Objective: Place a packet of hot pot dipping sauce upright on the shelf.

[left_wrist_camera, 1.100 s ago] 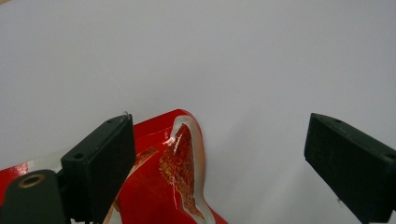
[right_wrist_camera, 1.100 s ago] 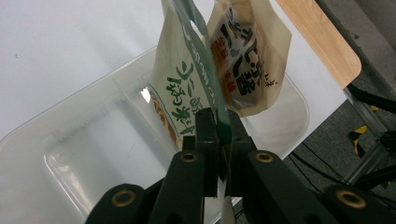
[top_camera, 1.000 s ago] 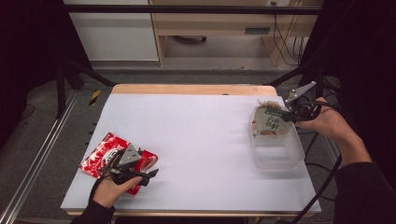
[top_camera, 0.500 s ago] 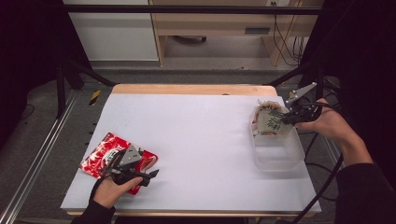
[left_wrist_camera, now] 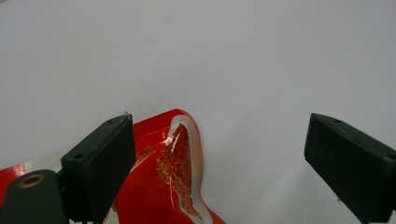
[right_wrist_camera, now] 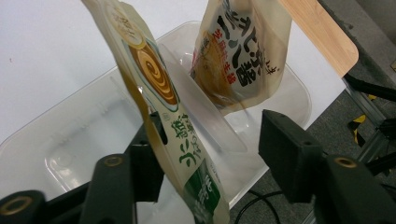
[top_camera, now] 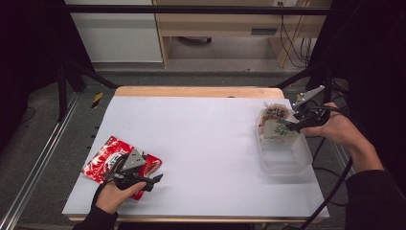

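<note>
A: Start with the white worktop (top_camera: 206,143). What's at your right?

B: A clear plastic tub (top_camera: 283,158) near the right edge. Two pouches stand in its far end.

A: Describe them.

B: Your right gripper (top_camera: 292,125) has a cream pouch with a green band (right_wrist_camera: 161,121), printed with a brown swirl, tilted between its jaws. They have just been opening; the pouch leans on one jaw, and the other stands clear. Behind it leans a beige pouch with dark lettering (right_wrist_camera: 243,51).

A: And your left?

B: Your left gripper (top_camera: 151,179) rests over a glossy red packet (left_wrist_camera: 163,186) near the front left corner, jaws wide, gripping nothing.
</note>
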`<action>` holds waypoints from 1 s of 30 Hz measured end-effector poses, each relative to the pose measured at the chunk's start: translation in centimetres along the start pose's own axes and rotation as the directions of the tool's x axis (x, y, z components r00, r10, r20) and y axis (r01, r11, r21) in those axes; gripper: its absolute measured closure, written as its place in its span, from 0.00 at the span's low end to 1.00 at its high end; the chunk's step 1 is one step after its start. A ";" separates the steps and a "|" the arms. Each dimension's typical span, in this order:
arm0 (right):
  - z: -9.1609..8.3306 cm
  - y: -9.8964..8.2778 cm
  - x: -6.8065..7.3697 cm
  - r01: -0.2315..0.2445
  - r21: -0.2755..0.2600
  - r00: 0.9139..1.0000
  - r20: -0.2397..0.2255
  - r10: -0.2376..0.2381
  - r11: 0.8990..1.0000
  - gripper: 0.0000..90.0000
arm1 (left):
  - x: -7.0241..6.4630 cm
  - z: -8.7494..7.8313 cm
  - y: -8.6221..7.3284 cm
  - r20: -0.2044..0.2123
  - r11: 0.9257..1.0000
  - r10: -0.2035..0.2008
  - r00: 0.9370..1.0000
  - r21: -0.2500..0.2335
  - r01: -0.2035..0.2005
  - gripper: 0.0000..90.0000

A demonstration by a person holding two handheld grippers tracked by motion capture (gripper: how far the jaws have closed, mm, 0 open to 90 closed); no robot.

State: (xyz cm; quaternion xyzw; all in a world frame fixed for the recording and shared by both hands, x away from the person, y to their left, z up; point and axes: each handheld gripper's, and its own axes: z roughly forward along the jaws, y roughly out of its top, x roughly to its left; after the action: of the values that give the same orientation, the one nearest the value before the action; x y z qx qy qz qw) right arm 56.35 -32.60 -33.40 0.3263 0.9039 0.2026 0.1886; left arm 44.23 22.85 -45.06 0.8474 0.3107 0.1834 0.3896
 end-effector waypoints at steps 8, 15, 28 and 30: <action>-0.4 0.1 0.8 0.006 -0.009 1.000 0.005 -0.006 1.000 0.30 | 0.0 0.0 0.0 0.000 1.000 0.000 1.000 0.000 0.000 0.10; -0.9 0.4 1.8 0.025 -0.026 1.000 -0.010 -0.025 0.999 0.24 | -0.1 0.0 0.0 0.002 1.000 0.004 1.000 0.000 -0.004 0.10; -2.1 1.3 4.1 0.058 -0.079 0.998 -0.002 -0.058 0.995 0.16 | 0.0 -0.3 0.1 -0.003 1.000 0.004 1.000 -0.012 -0.004 0.10; -2.3 1.6 4.5 0.058 -0.091 0.998 -0.002 -0.058 0.994 0.16 | 0.0 -0.3 0.1 -0.002 1.000 0.002 1.000 -0.013 -0.002 0.10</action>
State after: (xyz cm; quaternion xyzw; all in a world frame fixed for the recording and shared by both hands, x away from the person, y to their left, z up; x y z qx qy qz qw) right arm 52.85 -29.04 -31.66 0.2904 0.9033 0.2388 0.2067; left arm 44.15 22.97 -44.79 0.8450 0.3090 0.1868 0.3944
